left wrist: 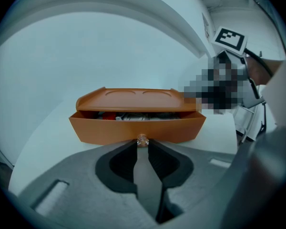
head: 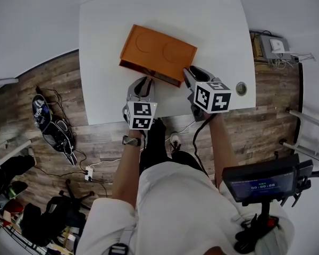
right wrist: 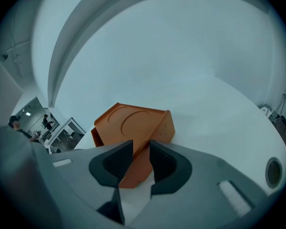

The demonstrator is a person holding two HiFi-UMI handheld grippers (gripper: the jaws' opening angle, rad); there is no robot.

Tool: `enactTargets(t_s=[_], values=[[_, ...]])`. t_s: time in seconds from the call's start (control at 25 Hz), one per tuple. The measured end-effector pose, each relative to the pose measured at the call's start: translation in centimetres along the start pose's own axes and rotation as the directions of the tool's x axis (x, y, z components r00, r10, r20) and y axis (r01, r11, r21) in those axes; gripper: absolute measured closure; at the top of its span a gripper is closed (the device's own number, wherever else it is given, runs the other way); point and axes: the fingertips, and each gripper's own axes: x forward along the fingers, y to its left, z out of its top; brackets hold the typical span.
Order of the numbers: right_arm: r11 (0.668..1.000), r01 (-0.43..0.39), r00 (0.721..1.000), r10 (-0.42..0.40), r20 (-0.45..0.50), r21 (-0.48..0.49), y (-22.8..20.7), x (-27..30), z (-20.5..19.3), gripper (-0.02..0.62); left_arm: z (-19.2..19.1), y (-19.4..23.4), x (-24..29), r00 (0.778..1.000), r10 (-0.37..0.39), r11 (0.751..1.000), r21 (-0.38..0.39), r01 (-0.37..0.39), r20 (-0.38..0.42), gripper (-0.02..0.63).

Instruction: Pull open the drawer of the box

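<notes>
1. The orange box sat near the middle of the white table, skewed to the table's edges. Its top bore two shallow round recesses.
2. Its drawer stood pulled partway out toward the person. That was enough for the left gripper view to show red and white contents under the top (too cramped to identify).
3. A small clear knob sat in the middle of the drawer front.
4. The left gripper pointed straight at that front, its jaws drawn in to a narrow gap and pinching the knob at their tips.
5. The right gripper was at the box's near right corner with its jaws apart. The orange corner edge showed in the gap between them, and I could not tell whether either pad touched it.
6. In the head view both grippers lay side by side at the box's near side, the left one's marker cube toward the person.
7. A round grommet was set in the table near its right edge, well apart from the box.
8. Wood-plank floor lay around the table.
</notes>
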Motion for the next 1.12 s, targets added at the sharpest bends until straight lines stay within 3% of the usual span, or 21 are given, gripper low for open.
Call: enactTargets(t_s=[1.12], values=[[1.000, -0.007, 1.000, 0.007, -0.002, -0.002, -0.2, 0.6, -0.1, 0.479, -4.1, -0.2, -3.7, 0.998, 0.026, 0.999, -0.028, -0.028, -0.060, 0.528]])
